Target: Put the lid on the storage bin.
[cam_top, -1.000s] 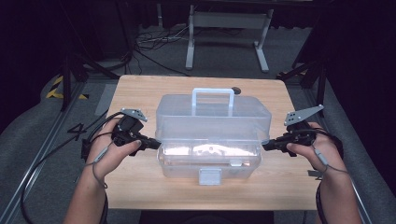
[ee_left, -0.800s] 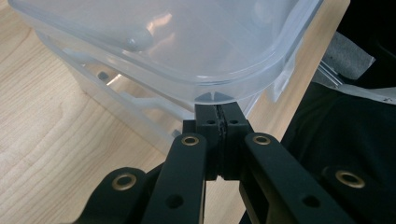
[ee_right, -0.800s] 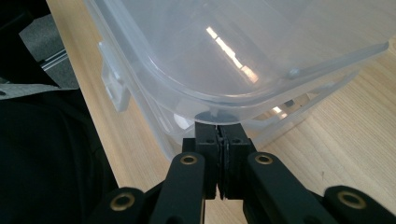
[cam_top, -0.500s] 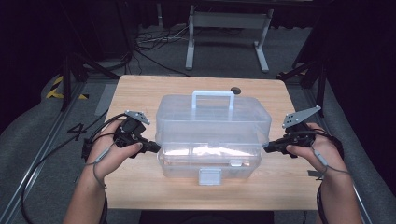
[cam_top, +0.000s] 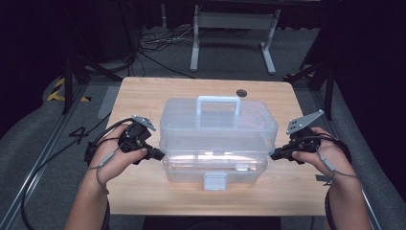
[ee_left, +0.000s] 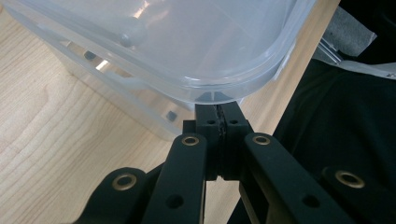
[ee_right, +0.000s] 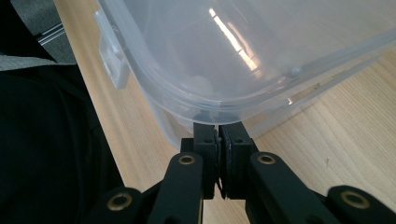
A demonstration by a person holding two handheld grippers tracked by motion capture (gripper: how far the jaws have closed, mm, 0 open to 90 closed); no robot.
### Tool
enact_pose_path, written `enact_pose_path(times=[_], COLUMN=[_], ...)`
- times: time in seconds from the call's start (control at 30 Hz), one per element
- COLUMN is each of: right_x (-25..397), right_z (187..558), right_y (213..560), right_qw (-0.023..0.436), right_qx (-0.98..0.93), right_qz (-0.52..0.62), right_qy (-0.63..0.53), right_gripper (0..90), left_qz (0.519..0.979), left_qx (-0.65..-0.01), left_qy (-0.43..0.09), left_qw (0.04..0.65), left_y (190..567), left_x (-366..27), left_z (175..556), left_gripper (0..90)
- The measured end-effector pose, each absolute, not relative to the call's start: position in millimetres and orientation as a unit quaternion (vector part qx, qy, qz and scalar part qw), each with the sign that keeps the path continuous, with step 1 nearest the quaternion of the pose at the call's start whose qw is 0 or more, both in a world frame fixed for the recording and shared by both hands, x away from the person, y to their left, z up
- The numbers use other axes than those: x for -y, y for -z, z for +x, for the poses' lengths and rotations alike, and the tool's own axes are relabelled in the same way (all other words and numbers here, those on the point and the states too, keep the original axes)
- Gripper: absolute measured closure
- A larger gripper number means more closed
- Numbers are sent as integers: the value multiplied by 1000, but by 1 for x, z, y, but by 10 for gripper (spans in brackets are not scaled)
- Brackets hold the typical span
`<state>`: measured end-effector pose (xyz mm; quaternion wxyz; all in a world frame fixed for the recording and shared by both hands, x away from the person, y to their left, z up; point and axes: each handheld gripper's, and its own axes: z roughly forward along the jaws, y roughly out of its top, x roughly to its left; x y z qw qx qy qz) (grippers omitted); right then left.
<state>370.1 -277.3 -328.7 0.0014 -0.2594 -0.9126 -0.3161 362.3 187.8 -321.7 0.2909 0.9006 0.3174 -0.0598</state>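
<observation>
Clear plastic lidded box point(cam_top: 218, 139) centred on wooden surface point(cam_top: 143, 96), long axis left to right, lid edge clamped at each end by left tongs point(cam_top: 160, 154) and right tongs point(cam_top: 273, 154), jaws together on the rim, both hands equally near.

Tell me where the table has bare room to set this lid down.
Widest bare wood lies behind the clear box, toward the round hole at the table far edge. The near strip before the latch is narrow. Both sides are crowded by the left claw and right claw.
</observation>
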Motion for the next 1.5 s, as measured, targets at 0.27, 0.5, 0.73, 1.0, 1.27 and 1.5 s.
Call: enact_pose_path(times=[0.27, 0.5, 0.73, 1.0, 1.27, 1.5], right_x=[276, 275, 274, 272, 270, 269], right_z=[371, 371, 370, 370, 370, 370], right_y=[331, 334, 336, 339, 341, 343], right_qw=[6, 12, 14, 18, 21, 22], right_qx=[917, 922, 926, 933, 937, 942], right_qz=[-254, -254, -249, -242, -236, -230], right_qy=[306, 293, 284, 267, 255, 243], right_gripper=[867, 858, 854, 850, 849, 848], left_qz=[905, 911, 915, 921, 924, 927], left_qx=[-314, -309, -304, -300, -298, -295], left_qy=[67, 75, 78, 81, 84, 87], left_qw=[278, 264, 254, 235, 224, 215], left_y=[324, 328, 329, 332, 333, 335], left_x=[-186, -184, -182, -180, -179, -178], left_z=[362, 363, 363, 362, 362, 362], left_gripper=[893, 893, 893, 894, 893, 892])
